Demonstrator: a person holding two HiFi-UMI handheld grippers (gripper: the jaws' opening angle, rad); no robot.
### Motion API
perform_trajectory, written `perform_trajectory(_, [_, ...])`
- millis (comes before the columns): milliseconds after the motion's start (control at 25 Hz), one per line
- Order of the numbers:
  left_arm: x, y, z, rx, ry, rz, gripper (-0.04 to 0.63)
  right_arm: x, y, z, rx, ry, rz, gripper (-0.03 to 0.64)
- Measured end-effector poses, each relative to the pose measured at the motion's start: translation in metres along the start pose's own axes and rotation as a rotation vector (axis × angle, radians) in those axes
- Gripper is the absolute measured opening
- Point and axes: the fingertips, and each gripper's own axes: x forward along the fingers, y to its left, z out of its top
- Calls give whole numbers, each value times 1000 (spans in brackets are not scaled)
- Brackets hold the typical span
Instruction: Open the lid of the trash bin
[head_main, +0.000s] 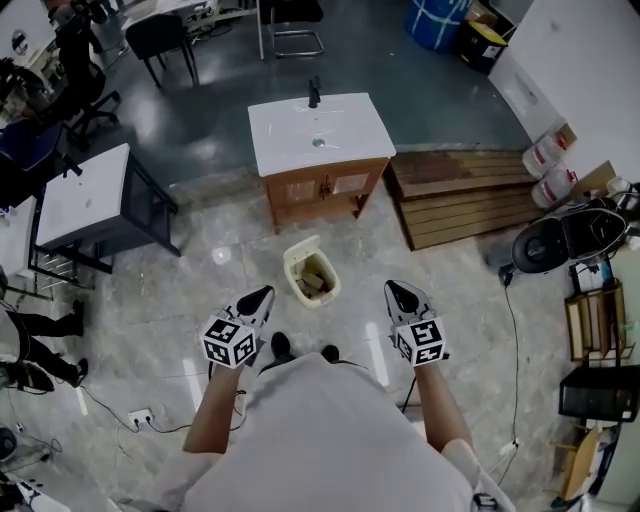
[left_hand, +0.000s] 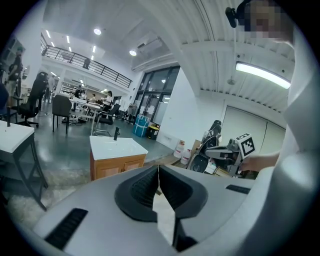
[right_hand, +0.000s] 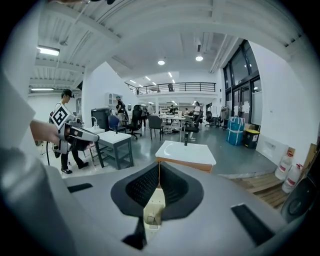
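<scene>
A small cream trash bin (head_main: 311, 276) stands on the tiled floor just ahead of the person's feet. Its lid looks raised at the far side, and brown contents show inside. My left gripper (head_main: 266, 292) hovers to the left of the bin and my right gripper (head_main: 392, 287) to its right, both apart from it. Each is shut with nothing held: the jaw tips meet in the left gripper view (left_hand: 158, 168) and in the right gripper view (right_hand: 159, 163). Part of the bin (right_hand: 152, 214) shows through the gap below the right jaws.
A wooden vanity with a white sink top (head_main: 318, 133) stands right behind the bin. A wooden pallet (head_main: 463, 196) lies to the right, with a black cable (head_main: 512, 340) on the floor. A grey table (head_main: 88, 198) is at the left.
</scene>
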Motion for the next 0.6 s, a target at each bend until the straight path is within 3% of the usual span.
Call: perform_trajectory(600, [-2, 4, 5, -1, -8, 19, 21, 7, -1, 8, -7, -13, 14, 32])
